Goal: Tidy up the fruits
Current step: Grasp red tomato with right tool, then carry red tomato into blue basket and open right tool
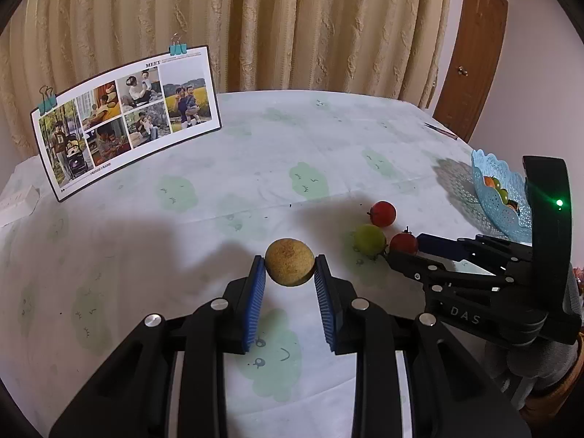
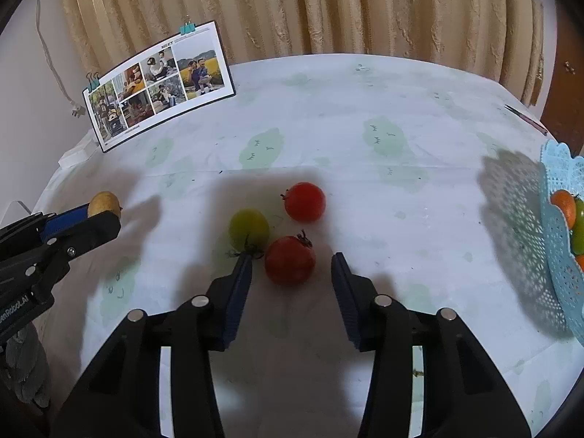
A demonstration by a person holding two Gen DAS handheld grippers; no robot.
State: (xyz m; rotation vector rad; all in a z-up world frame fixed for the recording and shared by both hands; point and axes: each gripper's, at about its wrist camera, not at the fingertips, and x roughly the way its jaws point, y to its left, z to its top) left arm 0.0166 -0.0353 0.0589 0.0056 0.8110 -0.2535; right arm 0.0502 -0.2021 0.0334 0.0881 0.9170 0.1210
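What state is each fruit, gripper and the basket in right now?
left gripper: shut on the brown fruit.
brown fruit: held between the pads.
right gripper: open around the near red tomato.
near red tomato: on the table, ungrasped.
far red tomato: loose on the table.
green tomato: loose on the table.
blue basket: upright, holding fruit.

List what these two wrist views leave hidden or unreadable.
- Blue basket: cut off by the right wrist view's edge; the right gripper covers part of it in the left view.
- Basket fruit count: lattice wall hides it.
- Photo board print: too small.
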